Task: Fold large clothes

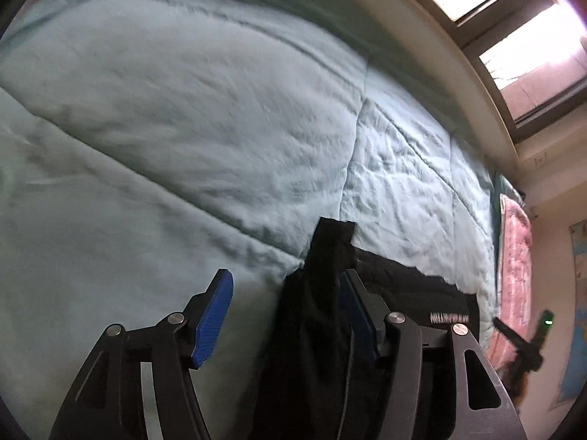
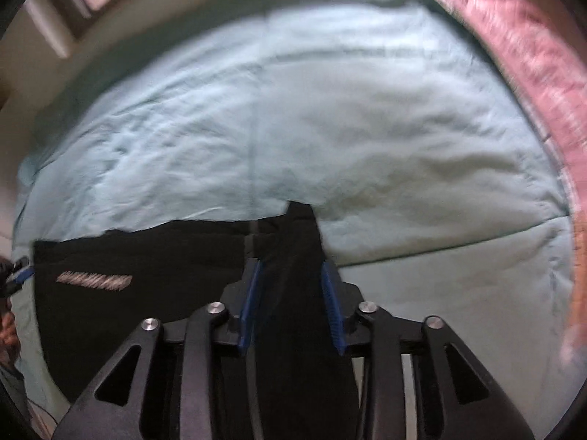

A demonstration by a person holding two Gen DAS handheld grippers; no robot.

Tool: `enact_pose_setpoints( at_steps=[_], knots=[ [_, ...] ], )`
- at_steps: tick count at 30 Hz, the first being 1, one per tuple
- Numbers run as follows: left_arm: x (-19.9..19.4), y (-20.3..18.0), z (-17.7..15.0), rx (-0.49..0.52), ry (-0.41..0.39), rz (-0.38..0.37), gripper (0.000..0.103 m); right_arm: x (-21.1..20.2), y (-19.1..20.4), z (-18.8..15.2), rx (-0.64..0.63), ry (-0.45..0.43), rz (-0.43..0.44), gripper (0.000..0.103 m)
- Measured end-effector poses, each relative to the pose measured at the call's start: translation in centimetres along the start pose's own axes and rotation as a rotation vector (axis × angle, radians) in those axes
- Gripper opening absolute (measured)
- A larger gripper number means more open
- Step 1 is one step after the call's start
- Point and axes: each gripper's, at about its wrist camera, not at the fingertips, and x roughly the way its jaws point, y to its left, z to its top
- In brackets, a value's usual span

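Black soft-knit garment [image 2: 146,256] with a pale printed strip lies flat on the quilted, wrinkled pale-teal bed cover [image 1: 183,128]; a ribbed pink blanket [image 2: 532,58] runs along the bed's far side. Left gripper [image 1: 290,315] has its jaws apart, a fabric corner draped against one blue ridged pad only (no pinch). Right gripper [image 2: 291,304] is likewise parted, loose cloth between the pads; frames blurred.

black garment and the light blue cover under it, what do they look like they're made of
Black garment: soft matte knit, probably cotton or a fleece blend; it drapes limply and carries a pale printed strip. Light blue cover: padded quilted fabric with a slightly brushed look, showing stitched seams and puffed panels. The exact fibre cannot be told.
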Motion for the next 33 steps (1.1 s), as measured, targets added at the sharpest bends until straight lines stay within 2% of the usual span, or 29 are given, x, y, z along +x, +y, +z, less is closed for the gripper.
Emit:
enact_pose_setpoints(
  at_steps=[2, 5, 8, 10, 13, 15, 16, 17, 18, 21, 24, 27, 30, 33],
  knots=[
    [-1.6, -1.9, -1.4, 0.059, -0.023, -0.005, 0.062, -3.2, 2.3, -1.9, -0.059, -0.037, 0.017, 0.063],
    [-2.4, -6.8, -5.2, 0.159, -0.001, -0.079, 0.063, -5.1, 6.1, -4.2, -0.131, -0.042, 0.052, 0.065],
    [-0.6, -11.8, -9.7, 0.263, 0.055, -0.117, 0.063, -5.0, 10.0, -6.8, -0.199, -0.005, 0.100, 0.065],
    [0.8, -14.3, -12.3, 0.348, 0.067, -0.078, 0.063, -4.1, 11.8, -8.2, -0.230, 0.023, 0.125, 0.065],
    [4.0, -16.1, -15.7, 0.402, 0.129, -0.044, 0.062, -1.9, 13.9, -10.0, -0.246, 0.072, 0.161, 0.065],
    [6.2, -16.3, -17.4, 0.429, 0.139, 0.037, 0.062, 0.3, 15.0, -11.3, -0.285, 0.102, 0.129, 0.065],
    [7.0, -16.1, -17.6, 0.436, 0.147, 0.060, 0.062, 2.4, 15.5, -12.1, -0.312, 0.131, 0.063, 0.065],
    [8.3, -15.9, -17.9, 0.440, 0.159, 0.094, 0.064, 3.7, 15.6, -12.7, -0.308, 0.150, 0.050, 0.065],
    [9.4, -15.7, -17.9, 0.433, 0.161, 0.119, 0.064, 4.6, 15.5, -13.1, -0.299, 0.152, 0.050, 0.066],
    [10.7, -15.2, -17.3, 0.383, 0.162, 0.131, 0.065, 5.8, 15.6, -13.9, -0.307, 0.120, 0.037, 0.066],
    [10.6, -15.7, -17.1, 0.407, 0.158, 0.141, 0.066, 5.6, 15.6, -13.9, -0.290, 0.123, 0.035, 0.066],
    [8.7, -16.3, -16.1, 0.413, 0.164, 0.104, 0.066, 4.0, 15.5, -12.5, -0.263, 0.174, 0.071, 0.067],
    [6.1, -17.6, -13.2, 0.428, 0.078, 0.036, 0.066, 1.3, 15.7, -9.8, -0.267, 0.089, 0.108, 0.067],
    [6.2, -18.5, -10.4, 0.416, 0.064, -0.021, 0.066, 0.8, 15.9, -7.0, -0.259, 0.035, 0.095, 0.067]
  ],
)
